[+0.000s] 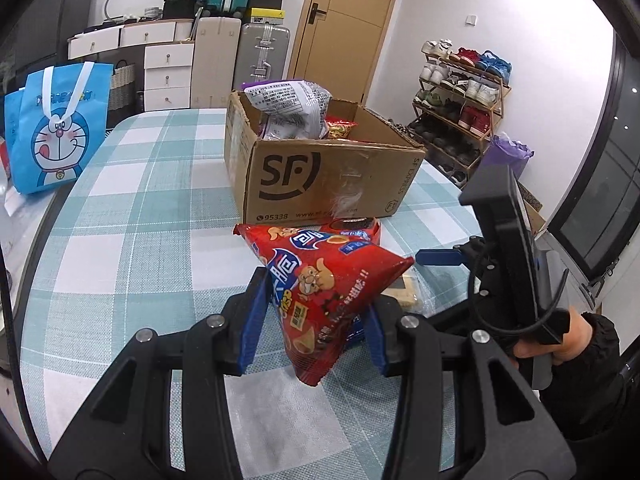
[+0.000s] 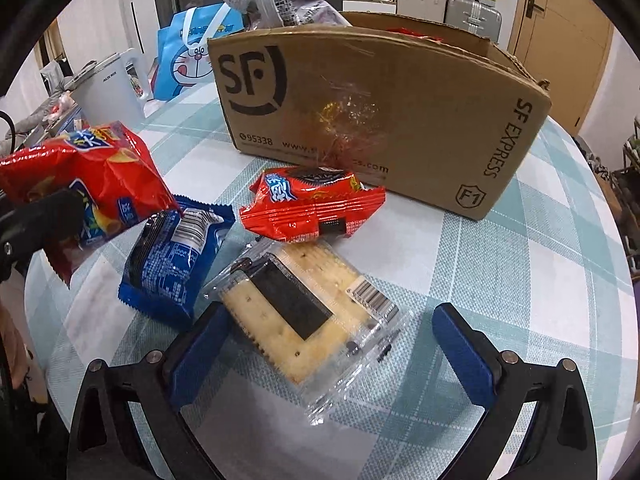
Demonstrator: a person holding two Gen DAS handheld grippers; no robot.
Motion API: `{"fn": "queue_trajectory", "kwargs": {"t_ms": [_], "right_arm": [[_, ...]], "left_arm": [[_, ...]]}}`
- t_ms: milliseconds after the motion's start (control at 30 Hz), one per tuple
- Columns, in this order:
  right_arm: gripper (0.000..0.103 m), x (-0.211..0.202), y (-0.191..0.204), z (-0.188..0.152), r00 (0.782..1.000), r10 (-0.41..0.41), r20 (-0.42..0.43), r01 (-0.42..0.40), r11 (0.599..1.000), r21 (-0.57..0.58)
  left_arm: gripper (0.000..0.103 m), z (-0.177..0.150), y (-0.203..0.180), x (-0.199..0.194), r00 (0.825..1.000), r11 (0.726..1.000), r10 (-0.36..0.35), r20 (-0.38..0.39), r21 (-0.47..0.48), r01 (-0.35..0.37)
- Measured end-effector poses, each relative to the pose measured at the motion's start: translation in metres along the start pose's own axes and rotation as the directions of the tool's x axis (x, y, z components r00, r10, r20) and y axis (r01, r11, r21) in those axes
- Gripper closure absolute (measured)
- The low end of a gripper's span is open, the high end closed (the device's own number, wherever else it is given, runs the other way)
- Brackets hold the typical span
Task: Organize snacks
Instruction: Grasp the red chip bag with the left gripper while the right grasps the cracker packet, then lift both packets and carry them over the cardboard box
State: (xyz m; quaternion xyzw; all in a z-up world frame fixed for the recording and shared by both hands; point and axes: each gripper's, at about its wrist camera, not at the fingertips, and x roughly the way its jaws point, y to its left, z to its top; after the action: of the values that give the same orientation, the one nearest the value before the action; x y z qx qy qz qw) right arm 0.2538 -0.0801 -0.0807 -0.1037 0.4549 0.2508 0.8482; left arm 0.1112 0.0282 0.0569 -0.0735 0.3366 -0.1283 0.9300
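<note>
Sitting on the checked table (image 2: pixel 500 280) is a big brown box (image 2: pixel 380 120) with snacks inside. Near it, the left gripper (image 1: pixel 312 320) is squeezed tight on a red chip bag (image 1: pixel 324 280), lifted up. The right gripper (image 2: pixel 332 340) has its fingers wide apart around a clear cracker pack (image 2: pixel 304 312) lying flat.

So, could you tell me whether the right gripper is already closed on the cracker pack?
No, the right gripper stands open around the cracker pack.
</note>
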Motion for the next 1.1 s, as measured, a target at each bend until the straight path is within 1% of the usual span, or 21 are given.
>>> {"fn": "queue_trajectory", "kwargs": {"t_ms": [67, 133, 200, 333, 367, 400, 567, 667, 833, 1100], "right_arm": [[0.002, 0.001, 0.002, 0.001, 1.0, 0.001, 0.008, -0.001, 1.0, -0.01], [0.005, 0.0, 0.004, 0.0, 1.0, 0.012, 0.013, -0.012, 1.0, -0.019], [0.014, -0.003, 0.005, -0.001, 1.0, 0.023, 0.015, -0.022, 0.999, -0.034], [0.023, -0.007, 0.006, -0.005, 0.999, 0.039, 0.008, -0.039, 0.997, -0.06], [0.027, -0.007, 0.005, -0.006, 0.999, 0.044, 0.005, -0.043, 0.997, -0.066], [0.033, -0.01, 0.006, -0.008, 0.999, 0.049, 0.002, -0.049, 0.996, -0.072], [0.034, -0.019, 0.008, -0.017, 0.997, 0.072, -0.027, -0.075, 0.99, -0.119], [0.035, -0.022, 0.008, -0.018, 0.997, 0.076, -0.028, -0.079, 0.988, -0.133], [0.035, -0.026, 0.009, -0.016, 0.995, 0.101, -0.015, -0.102, 0.985, -0.14], [0.035, -0.048, 0.005, -0.019, 0.989, 0.145, 0.022, -0.14, 0.978, -0.156]], "left_arm": [[0.063, 0.0, -0.001, 0.001, 1.0, 1.0, 0.002, 0.001, -0.001, -0.002], [0.063, 0.001, -0.001, 0.0, 1.0, 1.0, 0.002, 0.003, -0.001, -0.002], [0.063, 0.001, 0.0, 0.0, 1.0, 1.0, 0.003, 0.005, -0.002, -0.003], [0.063, 0.001, 0.0, 0.0, 1.0, 1.0, 0.004, 0.006, -0.003, -0.004], [0.063, 0.001, 0.0, 0.0, 1.0, 1.0, 0.005, 0.007, -0.003, -0.005], [0.063, 0.001, 0.0, 0.0, 1.0, 1.0, 0.005, 0.007, -0.003, -0.005], [0.063, 0.002, 0.001, 0.0, 1.0, 1.0, 0.006, 0.009, -0.004, -0.006], [0.063, 0.002, 0.001, 0.0, 1.0, 1.0, 0.008, 0.011, -0.005, -0.008], [0.063, 0.003, 0.002, -0.004, 1.0, 1.0, 0.011, 0.02, -0.006, -0.011], [0.063, 0.005, 0.001, -0.008, 0.999, 1.0, 0.015, 0.03, -0.008, -0.015]]}}
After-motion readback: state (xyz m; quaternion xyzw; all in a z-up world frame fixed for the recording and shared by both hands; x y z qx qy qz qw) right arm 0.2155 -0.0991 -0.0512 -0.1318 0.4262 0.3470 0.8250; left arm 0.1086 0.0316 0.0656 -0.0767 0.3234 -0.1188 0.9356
